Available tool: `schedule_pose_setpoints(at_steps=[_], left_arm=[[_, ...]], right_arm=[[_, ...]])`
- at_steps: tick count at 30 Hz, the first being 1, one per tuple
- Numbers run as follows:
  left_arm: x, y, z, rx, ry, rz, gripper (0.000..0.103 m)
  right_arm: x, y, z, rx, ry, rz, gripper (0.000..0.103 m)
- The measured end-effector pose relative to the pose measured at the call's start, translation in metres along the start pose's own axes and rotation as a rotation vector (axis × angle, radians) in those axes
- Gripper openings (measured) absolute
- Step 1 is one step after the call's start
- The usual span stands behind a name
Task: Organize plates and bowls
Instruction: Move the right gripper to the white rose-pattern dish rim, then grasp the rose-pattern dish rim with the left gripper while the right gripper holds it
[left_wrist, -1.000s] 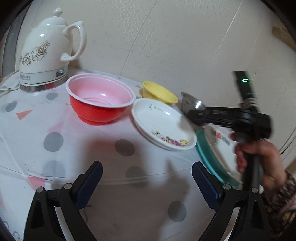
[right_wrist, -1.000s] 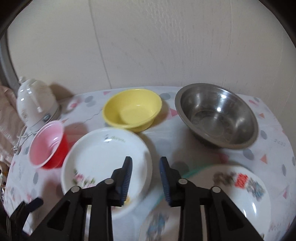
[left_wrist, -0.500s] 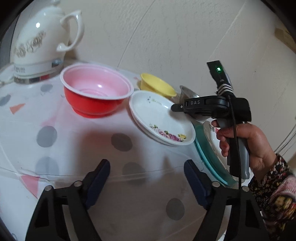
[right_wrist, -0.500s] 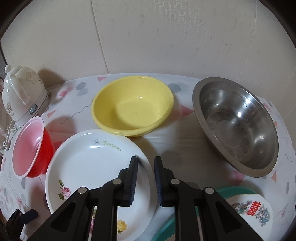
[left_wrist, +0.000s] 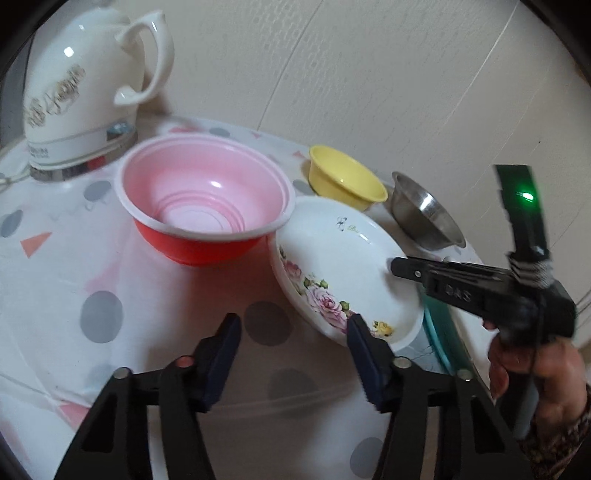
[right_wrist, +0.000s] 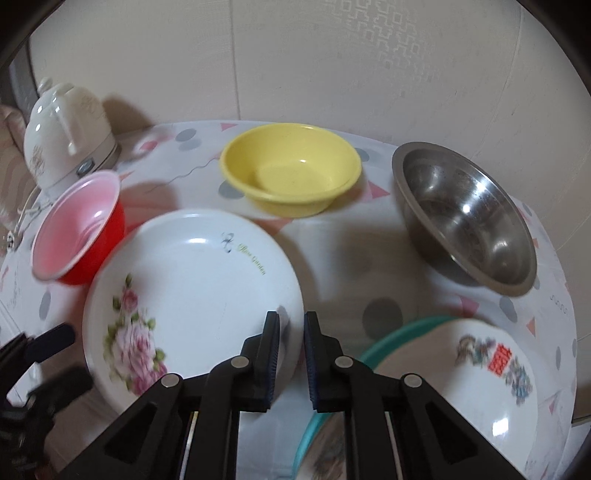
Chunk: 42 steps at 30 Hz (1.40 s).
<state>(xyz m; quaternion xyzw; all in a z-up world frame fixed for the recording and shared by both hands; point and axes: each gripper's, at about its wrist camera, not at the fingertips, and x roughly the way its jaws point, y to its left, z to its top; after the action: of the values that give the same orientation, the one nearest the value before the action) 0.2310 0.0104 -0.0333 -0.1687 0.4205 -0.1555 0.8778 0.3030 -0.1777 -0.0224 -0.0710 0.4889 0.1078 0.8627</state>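
The right gripper (right_wrist: 291, 347) slants steeply down, held by a hand (left_wrist: 532, 373) in a patterned sleeve; its jaws are clamped on the near rim of the white rose-patterned plate (right_wrist: 192, 291), which sits tilted, its right edge raised. The left gripper (left_wrist: 291, 354) points down at a shallower angle, its jaws closing with nothing between them; its right pad (left_wrist: 364, 356) is at the plate's front rim, and whether it touches is unclear.

Ahead-left of the left gripper stands the empty red bowl with pink inside (left_wrist: 207, 206). Beyond the plate are an empty yellow plastic bowl (right_wrist: 291, 170) and an empty steel bowl (right_wrist: 465, 218). Right of the right gripper a white printed plate (right_wrist: 476, 384) lies on a teal plate (right_wrist: 391, 332). A white ceramic kettle (left_wrist: 77, 88) stands far left.
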Motion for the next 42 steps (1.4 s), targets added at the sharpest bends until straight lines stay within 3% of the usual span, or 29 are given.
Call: schedule_pose_setpoints(at_steps=[3, 8, 17, 28, 34, 42], left_arm=[[0.005, 0.001, 0.004, -0.021, 0.008, -0.001, 0.053], [0.014, -0.007, 0.007, 0.000, 0.029, -0.022, 0.034], [0.007, -0.012, 0.001, 0.103, 0.011, 0.067, 0.035], [-0.038, 0.007, -0.036, 0.097, 0.019, 0.057, 0.034], [-0.052, 0.017, -0.045, 0.082, 0.017, 0.031, 0.034], [-0.042, 0.022, -0.028, 0.099, 0.025, 0.051, 0.050]], right_arm=[[-0.001, 0.003, -0.003, -0.004, -0.013, 0.001, 0.013], [-0.002, 0.003, -0.007, 0.001, -0.029, 0.008, 0.013], [-0.012, 0.014, -0.020, -0.019, -0.046, 0.026, 0.015], [-0.053, 0.042, -0.078, 0.033, -0.086, 0.118, 0.018], [-0.061, 0.040, -0.107, 0.160, -0.155, 0.216, 0.018], [-0.048, 0.033, -0.108, 0.264, -0.188, 0.286, 0.019]])
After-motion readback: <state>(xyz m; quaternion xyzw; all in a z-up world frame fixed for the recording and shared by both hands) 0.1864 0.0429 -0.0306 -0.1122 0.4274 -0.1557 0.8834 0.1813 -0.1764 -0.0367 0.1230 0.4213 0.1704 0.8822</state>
